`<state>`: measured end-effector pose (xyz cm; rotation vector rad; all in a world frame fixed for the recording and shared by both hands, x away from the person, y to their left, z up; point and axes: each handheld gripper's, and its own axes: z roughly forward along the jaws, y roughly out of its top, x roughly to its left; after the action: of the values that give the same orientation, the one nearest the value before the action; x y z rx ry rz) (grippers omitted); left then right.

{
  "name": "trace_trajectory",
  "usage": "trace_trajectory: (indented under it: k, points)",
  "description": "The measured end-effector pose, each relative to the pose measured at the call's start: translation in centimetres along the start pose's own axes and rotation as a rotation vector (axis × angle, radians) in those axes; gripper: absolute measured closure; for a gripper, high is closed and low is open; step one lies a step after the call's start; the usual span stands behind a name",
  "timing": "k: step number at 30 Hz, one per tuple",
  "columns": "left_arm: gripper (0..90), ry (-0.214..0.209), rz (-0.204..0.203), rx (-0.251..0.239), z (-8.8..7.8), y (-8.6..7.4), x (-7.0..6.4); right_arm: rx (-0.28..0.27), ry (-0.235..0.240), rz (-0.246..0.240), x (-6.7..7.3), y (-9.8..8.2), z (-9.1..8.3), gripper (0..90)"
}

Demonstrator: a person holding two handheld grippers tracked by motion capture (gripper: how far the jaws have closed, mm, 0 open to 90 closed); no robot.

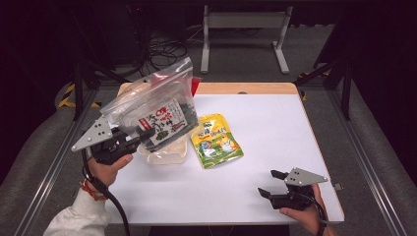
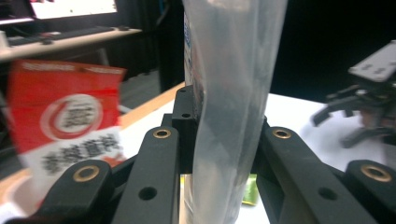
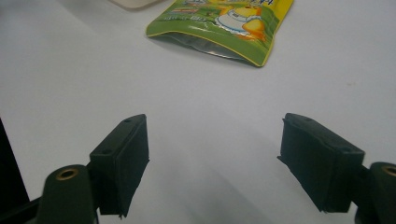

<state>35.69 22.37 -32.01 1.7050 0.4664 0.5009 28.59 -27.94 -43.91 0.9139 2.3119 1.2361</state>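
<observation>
My left gripper (image 1: 146,132) is raised over the table's left side, shut on the lower edge of a clear zip bag (image 1: 147,96). The bag stands up and away from the jaws, with a white, red and dark green packet (image 1: 166,120) inside it. In the left gripper view the clear bag (image 2: 233,56) runs up between the closed jaws. A yellow-green snack pouch (image 1: 215,141) lies flat mid-table, and its near edge (image 3: 219,28) shows in the right gripper view. My right gripper (image 1: 267,182) sits low at the front right, open, nothing between its fingers (image 3: 121,158).
A pale translucent tray (image 1: 164,156) rests on the white table (image 1: 275,123) under the lifted bag. A red and white packet (image 2: 60,116) shows beside the left jaws, and its red corner (image 1: 196,86) peeks from behind the bag. Dark floor, cables and a metal frame lie beyond the table.
</observation>
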Motion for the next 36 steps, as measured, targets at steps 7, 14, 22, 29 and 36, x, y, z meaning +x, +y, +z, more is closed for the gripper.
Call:
trace_trajectory:
  k: [7,14,22,29,36]
  points:
    - [75.4,0.112,0.038,0.076,1.9,-0.1,2.6,0.024,0.000,-0.005,0.2,-0.1,0.6,23.6]
    - [75.4,0.150,0.021,0.134,4.0,-1.4,5.0,0.036,0.009,-0.010,0.3,-0.2,0.8,23.9]
    - [75.3,0.132,0.020,0.174,5.8,-2.4,6.4,0.042,0.011,0.003,0.1,-0.4,1.0,23.8]
    - [75.4,0.125,0.021,0.207,5.7,-2.2,6.6,0.049,0.017,-0.001,0.3,-0.4,1.1,23.7]
    - [75.4,0.132,0.045,0.235,4.6,-1.3,6.7,0.048,0.024,0.007,0.2,-0.4,1.2,23.6]
